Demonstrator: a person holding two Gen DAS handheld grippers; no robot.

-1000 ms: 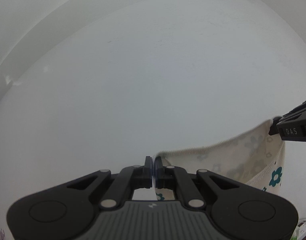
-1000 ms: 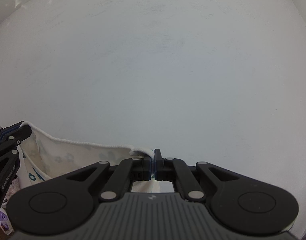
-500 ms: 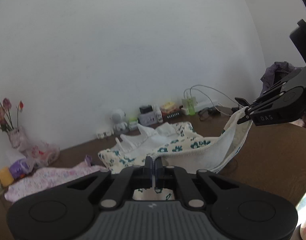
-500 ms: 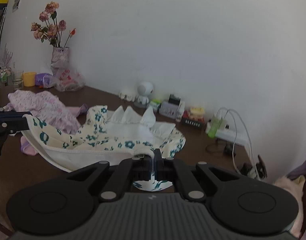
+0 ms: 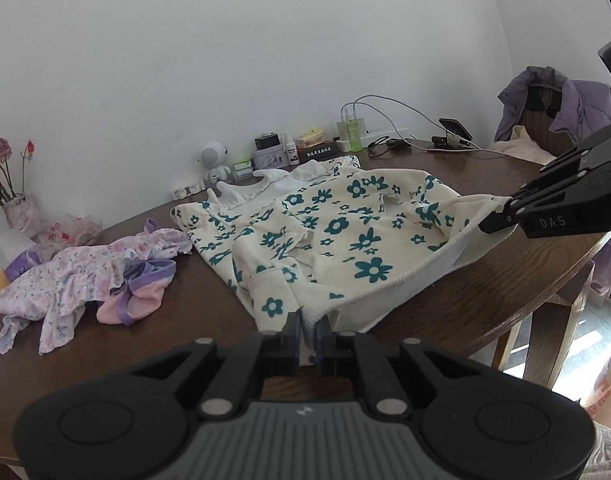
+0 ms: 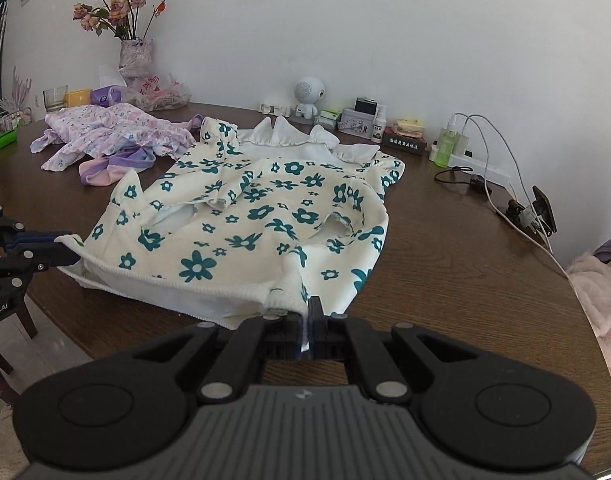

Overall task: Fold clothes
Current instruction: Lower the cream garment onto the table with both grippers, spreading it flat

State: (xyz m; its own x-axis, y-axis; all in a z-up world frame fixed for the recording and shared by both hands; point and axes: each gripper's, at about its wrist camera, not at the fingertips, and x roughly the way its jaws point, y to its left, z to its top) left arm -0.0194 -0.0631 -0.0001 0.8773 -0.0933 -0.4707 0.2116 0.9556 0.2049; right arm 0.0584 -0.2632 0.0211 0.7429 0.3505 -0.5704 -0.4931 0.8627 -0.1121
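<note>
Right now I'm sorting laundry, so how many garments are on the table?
2, maybe more. The floral cream top lies spread mid-table, its hem pinched by both hand-held grippers. The crumpled pink-and-purple garment lies beside it toward the flower vase; it could be several pieces bunched together.

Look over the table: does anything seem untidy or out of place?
Yes. The floral top lies rumpled, sleeves bunched across its front, its hem hanging over the table edge. A pink garment sits crumpled beside it.

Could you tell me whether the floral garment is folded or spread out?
Spread: the floral garment lies open on the table, hem pinched.
</note>
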